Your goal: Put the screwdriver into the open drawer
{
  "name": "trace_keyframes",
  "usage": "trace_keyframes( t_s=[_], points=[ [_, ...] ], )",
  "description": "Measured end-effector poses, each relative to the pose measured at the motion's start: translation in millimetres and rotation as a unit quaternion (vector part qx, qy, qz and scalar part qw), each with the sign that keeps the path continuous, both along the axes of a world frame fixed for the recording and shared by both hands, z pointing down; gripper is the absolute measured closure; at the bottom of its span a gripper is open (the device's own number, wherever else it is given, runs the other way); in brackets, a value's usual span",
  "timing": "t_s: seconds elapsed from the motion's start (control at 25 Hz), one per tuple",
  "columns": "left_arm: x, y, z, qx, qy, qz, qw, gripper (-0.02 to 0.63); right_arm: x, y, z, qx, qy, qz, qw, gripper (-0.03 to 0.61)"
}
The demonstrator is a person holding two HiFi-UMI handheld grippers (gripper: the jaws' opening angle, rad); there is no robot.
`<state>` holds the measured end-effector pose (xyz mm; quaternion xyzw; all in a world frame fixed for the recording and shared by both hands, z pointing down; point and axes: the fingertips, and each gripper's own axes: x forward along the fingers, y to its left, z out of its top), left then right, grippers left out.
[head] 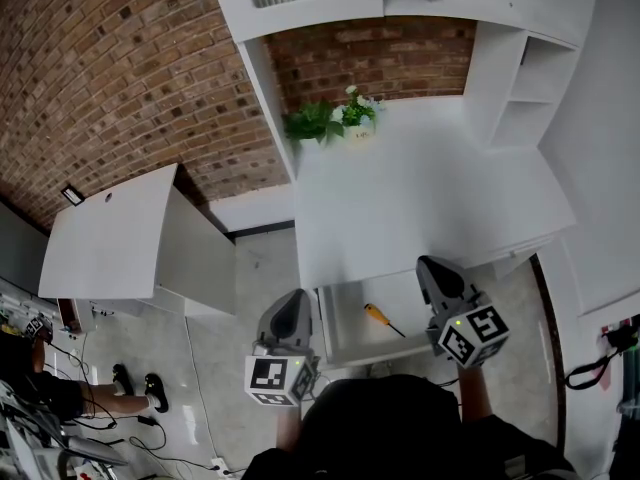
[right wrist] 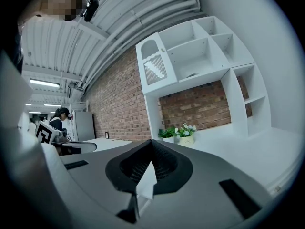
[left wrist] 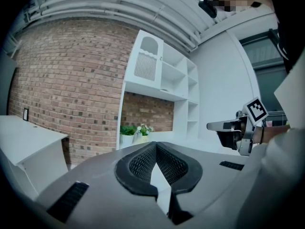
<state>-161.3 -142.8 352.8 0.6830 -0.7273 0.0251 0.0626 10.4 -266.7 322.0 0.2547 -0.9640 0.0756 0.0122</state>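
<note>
The screwdriver, with an orange handle and a dark shaft, lies inside the open white drawer under the desk's front edge. My left gripper hovers just left of the drawer, shut and holding nothing. My right gripper hangs over the drawer's right end, also shut and holding nothing. In the left gripper view the jaws meet and point level at the desk, with the right gripper off to the side. The right gripper view shows its own jaws closed together.
The white desk carries small potted plants at its back left corner, against a brick wall. White shelves rise at the right. A white side table stands to the left. A person sits at the lower left; a cable lies at the right.
</note>
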Motion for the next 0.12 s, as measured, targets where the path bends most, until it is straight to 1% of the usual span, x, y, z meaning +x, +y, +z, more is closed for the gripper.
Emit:
trace_keyframes(
  t_s=[0.12],
  points=[
    [-0.5, -0.2, 1.5, -0.003, -0.002, 0.001, 1.0000, 0.606, 0.4, -1.3, 0.0, 0.002, 0.003, 0.003, 1.000, 0.565]
  ],
)
